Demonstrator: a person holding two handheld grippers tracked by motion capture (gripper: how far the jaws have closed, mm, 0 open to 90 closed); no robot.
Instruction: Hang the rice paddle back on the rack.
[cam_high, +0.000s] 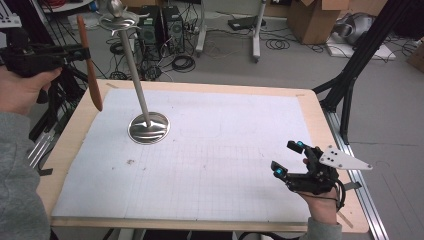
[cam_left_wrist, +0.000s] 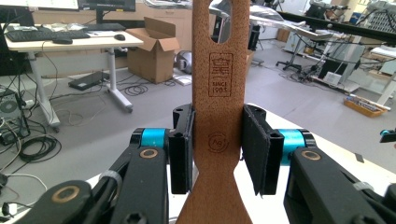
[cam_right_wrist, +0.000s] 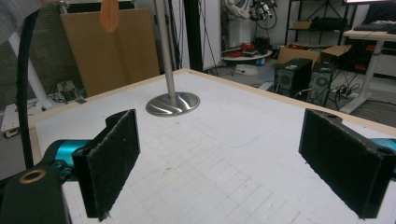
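A flat brown wooden spatula (cam_high: 90, 70) hangs upright off the table's far left corner, its blade pointing down. My left gripper (cam_high: 84, 50) is shut on its handle; in the left gripper view both black pads press the handle (cam_left_wrist: 219, 70) below its hanging hole. A steel stand (cam_high: 148, 127) with a round base and a tall pole rises at the back left of the white mat, with hooks (cam_high: 117, 20) at its top. My right gripper (cam_high: 286, 157) rests open at the front right, nothing between its pads (cam_right_wrist: 114, 158). The stand's base (cam_right_wrist: 173, 103) lies ahead of it.
The white gridded mat (cam_high: 225, 150) covers a wooden tabletop (cam_high: 320, 115). A black frame leg (cam_high: 350, 75) and a metal rail (cam_high: 360, 200) run beside the right edge. Computer towers (cam_high: 160, 25), cables and cardboard boxes (cam_high: 315, 20) sit on the floor beyond.
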